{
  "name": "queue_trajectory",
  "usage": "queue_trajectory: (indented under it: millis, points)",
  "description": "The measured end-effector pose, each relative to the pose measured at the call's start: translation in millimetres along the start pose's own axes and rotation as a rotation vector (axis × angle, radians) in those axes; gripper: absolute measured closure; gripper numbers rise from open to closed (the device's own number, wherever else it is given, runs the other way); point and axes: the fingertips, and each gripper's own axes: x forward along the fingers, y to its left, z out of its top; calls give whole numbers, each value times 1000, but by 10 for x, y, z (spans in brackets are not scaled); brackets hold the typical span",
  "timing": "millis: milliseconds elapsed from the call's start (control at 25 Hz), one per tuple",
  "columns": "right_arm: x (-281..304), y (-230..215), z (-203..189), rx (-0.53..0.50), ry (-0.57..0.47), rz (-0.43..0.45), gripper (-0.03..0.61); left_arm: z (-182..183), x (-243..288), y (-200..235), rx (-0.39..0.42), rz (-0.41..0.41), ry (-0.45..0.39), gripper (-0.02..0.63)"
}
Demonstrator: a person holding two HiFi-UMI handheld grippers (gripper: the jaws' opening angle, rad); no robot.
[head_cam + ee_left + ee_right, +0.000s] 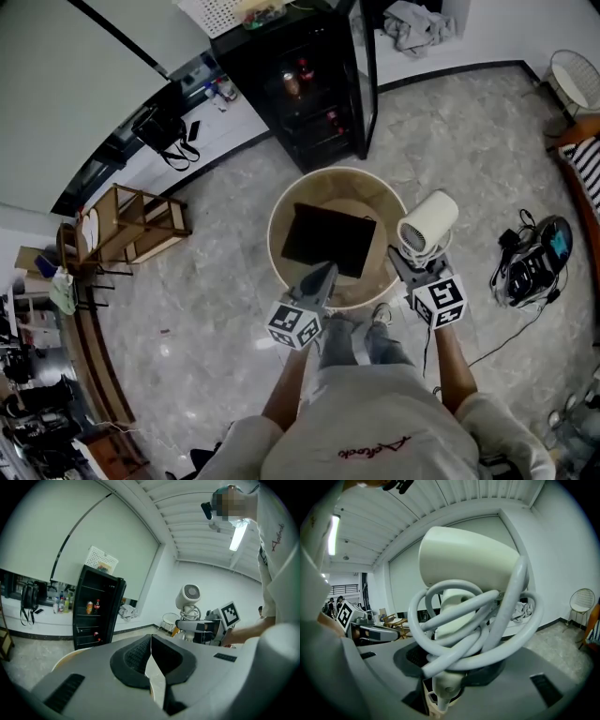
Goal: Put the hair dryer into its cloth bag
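The right gripper [410, 265] [443, 688] is grasping the hair dryer [427, 223] [464, 569] by its handle, its jaws clamping below the coiled, smooth grey cord [487, 634]. The cylindrical cream barrel is sitting at the right rim of the round beige tabletop [277, 220]. The flat, black, rectangular cloth bag [330, 239] is lying on that tabletop. The left gripper [322, 275] [151, 641] is pressing its ribbed dark jaws together near the bag's near edge, with no cloth showing between them.

You've got a round tan table [323, 189] right in front of you, with a flat black bag [330, 239] lying roughly mid-top. The table stands on a grey marbled floor [216, 309], same as the black cabinet [309, 94], a wooden rack [141, 225] and a heap of black gear with cables [532, 262].
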Motion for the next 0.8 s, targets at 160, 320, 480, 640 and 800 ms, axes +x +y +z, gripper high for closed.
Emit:
queue_trajectory:
  millis: [160, 320, 480, 640, 800]
  points:
    - [19, -51, -183, 27, 6, 8, 373, -257, 47, -2, -19, -1, 46, 581]
    - [58, -80, -536, 53, 17, 12, 373, -613, 91, 39, -37, -8, 88, 581]
    - [100, -145, -1044, 81, 53, 5, 374, -1030, 187, 106, -29, -24, 136, 581]
    - [115, -142, -1738, 118, 129, 0, 374, -1544, 281, 229, -44, -33, 184, 580]
    - [67, -143, -2340, 169, 153, -1, 376, -2033, 433, 285, -45, -35, 241, 580]
